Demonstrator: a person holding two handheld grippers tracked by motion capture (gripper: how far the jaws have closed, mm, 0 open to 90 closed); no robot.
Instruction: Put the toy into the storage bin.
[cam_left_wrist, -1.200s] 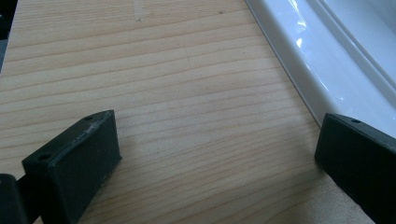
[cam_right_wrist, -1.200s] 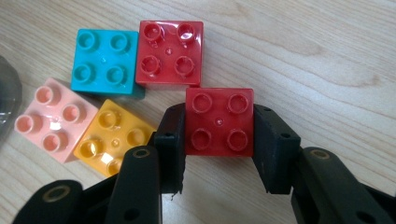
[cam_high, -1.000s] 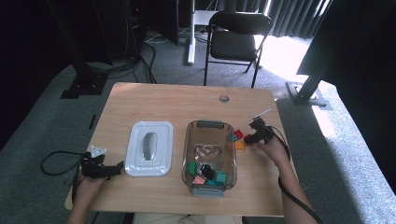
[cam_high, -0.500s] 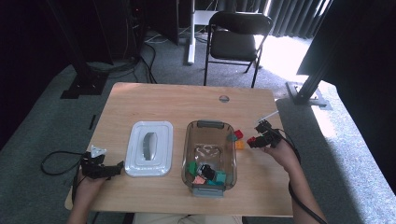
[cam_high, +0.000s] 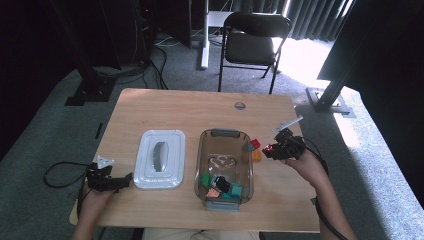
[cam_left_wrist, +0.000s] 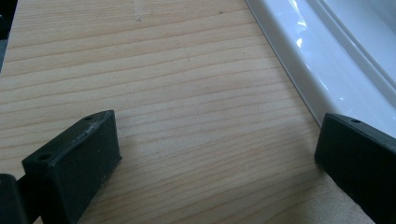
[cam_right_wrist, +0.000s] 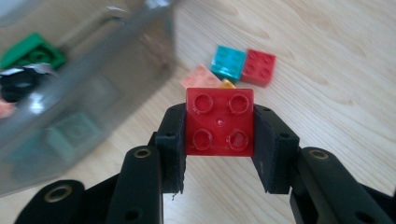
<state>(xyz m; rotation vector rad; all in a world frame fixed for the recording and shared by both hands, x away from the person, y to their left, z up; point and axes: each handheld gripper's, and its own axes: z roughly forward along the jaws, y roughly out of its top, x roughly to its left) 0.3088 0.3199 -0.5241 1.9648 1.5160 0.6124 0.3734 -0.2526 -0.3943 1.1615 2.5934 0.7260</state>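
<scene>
a: start nearest, in the right gripper view. what have the right tongs (cam_right_wrist: 219, 140) got?

b: they're clenched on a red brick (cam_right_wrist: 219, 122), a square four-stud block sitting at centre frame, studs facing the camera. one pad presses each side wall, and the brick's top edge stands a little above the pad tips.

a: how will it handle?

b: my guess: light, rigid plastic, not fragile. the walls are smooth and glossy, so it could slip or twist if pinched at a corner. flat opposite walls, as now, look like the right place to hold.

a: and beyond it?

b: on the surface (cam_right_wrist: 327, 60), upper middle of that frame, lie a teal brick (cam_right_wrist: 227, 62) touching another red one (cam_right_wrist: 258, 66), with a pink brick (cam_right_wrist: 200, 77) and a sliver of orange just behind the held block. the clear bin (cam_right_wrist: 93, 93) fills the left.

a: in the high view?

b: the held brick (cam_high: 268, 149) is at right of centre, lifted off the wood just right of the bin (cam_high: 224, 135), in the right tongs (cam_high: 272, 150). the bin holds several bricks at its lower end. the white lid (cam_high: 160, 160) lies left of it.

a: the other hand?

b: the left tongs (cam_high: 127, 179) rest at lower left, beside the lid's corner. the left gripper view shows the jaws wide apart with bare wood between them, released and holding nothing, well away from the red brick.
</scene>
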